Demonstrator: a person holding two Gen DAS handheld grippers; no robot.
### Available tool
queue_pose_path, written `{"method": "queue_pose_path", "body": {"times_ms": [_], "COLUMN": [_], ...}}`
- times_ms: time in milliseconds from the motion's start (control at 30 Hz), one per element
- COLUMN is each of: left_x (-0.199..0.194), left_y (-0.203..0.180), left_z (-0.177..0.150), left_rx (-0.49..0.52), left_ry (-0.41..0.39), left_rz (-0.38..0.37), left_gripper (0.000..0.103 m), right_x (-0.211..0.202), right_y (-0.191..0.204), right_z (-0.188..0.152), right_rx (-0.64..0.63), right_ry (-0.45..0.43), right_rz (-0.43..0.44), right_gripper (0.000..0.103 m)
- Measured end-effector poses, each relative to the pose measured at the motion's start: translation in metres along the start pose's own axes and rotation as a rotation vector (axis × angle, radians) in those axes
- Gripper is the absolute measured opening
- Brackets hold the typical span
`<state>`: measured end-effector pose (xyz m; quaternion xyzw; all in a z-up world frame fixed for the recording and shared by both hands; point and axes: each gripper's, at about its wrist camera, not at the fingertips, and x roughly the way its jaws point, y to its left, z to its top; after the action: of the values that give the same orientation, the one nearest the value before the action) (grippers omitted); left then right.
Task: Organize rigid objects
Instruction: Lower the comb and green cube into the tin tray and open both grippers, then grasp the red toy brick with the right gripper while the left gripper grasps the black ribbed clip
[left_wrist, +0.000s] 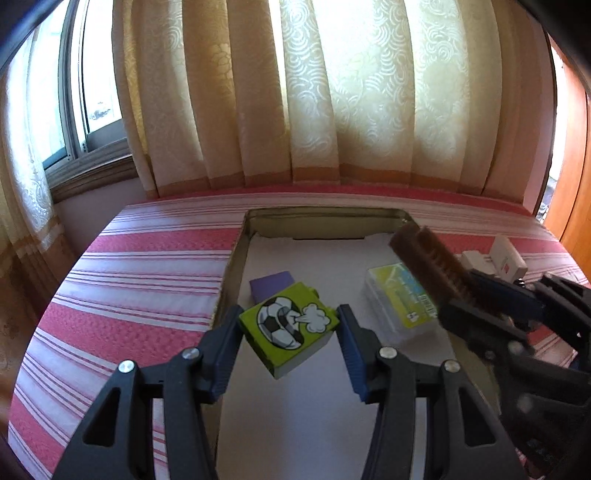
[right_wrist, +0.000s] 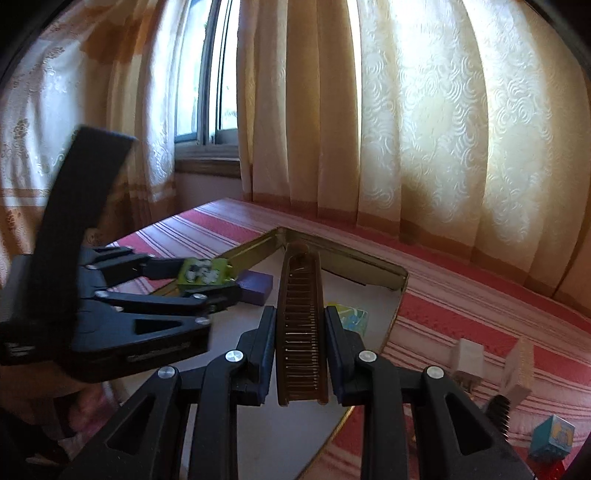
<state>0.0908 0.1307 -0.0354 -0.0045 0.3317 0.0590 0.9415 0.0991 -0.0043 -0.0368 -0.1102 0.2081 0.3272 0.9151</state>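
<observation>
My left gripper is shut on a green block with a football picture and holds it above the metal tin, which is lined with white paper. My right gripper is shut on a brown comb that points forward over the tin. In the left wrist view the comb and right gripper are at the right. In the right wrist view the left gripper with the green block is at the left. A purple block and a clear box with a yellow-green label lie in the tin.
The tin sits on a bed with a pink and white striped cover. Right of the tin lie white plug-like pieces, a white brush and a blue picture cube. Curtains and a window stand behind.
</observation>
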Motion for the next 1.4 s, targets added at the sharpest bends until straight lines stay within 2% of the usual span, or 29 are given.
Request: {"method": "queue_pose_path", "body": {"times_ms": [133, 167, 200, 267, 333, 400, 467, 633, 700, 833, 1033, 1167, 1400], "left_x": [0.002, 0.001, 0.0, -0.005, -0.01, -0.016, -0.026, -0.046, -0.051, -0.056, -0.052, -0.049, -0.041], "left_y": [0.004, 0.003, 0.003, 0.005, 0.008, 0.009, 0.006, -0.017, -0.032, -0.071, -0.134, -0.17, -0.205], "left_z": [0.004, 0.005, 0.006, 0.005, 0.003, 0.0, -0.004, -0.012, -0.015, -0.022, -0.025, -0.028, -0.027], "left_rx": [-0.008, -0.002, 0.005, 0.007, -0.008, -0.026, -0.044, -0.06, -0.062, -0.054, 0.036, 0.08, 0.126], "left_ry": [0.006, 0.0, -0.004, -0.022, -0.039, -0.06, -0.095, -0.153, -0.172, -0.193, -0.17, -0.147, -0.111], "left_rz": [0.009, 0.019, 0.035, 0.068, 0.049, 0.04, 0.029, -0.026, -0.051, -0.12, -0.183, -0.226, -0.247], "left_gripper": [0.052, 0.059, 0.068, 0.075, 0.081, 0.092, 0.093, 0.094, 0.101, 0.102, 0.102, 0.102, 0.102], "right_x": [0.019, 0.024, 0.026, 0.025, 0.022, 0.015, 0.002, -0.034, -0.054, -0.087, -0.125, -0.149, -0.15], "right_y": [-0.002, -0.002, -0.003, -0.005, -0.008, -0.014, -0.019, -0.035, -0.046, -0.072, -0.127, -0.174, -0.217], "right_z": [0.001, 0.002, 0.003, 0.005, 0.005, 0.002, -0.004, -0.027, -0.039, -0.06, -0.09, -0.11, -0.133], "right_rx": [0.004, 0.011, 0.015, 0.02, 0.031, 0.054, 0.077, 0.09, 0.084, 0.061, 0.078, 0.14, 0.181], "right_ry": [0.019, 0.022, 0.022, 0.019, 0.013, 0.004, -0.015, -0.055, -0.075, -0.087, -0.041, 0.002, 0.136], "right_rz": [0.0, 0.008, 0.014, -0.005, -0.008, -0.004, -0.008, -0.04, -0.069, -0.166, -0.3, -0.367, -0.342], "right_gripper": [0.028, 0.028, 0.031, 0.044, 0.052, 0.061, 0.064, 0.064, 0.065, 0.065, 0.065, 0.065, 0.065]}}
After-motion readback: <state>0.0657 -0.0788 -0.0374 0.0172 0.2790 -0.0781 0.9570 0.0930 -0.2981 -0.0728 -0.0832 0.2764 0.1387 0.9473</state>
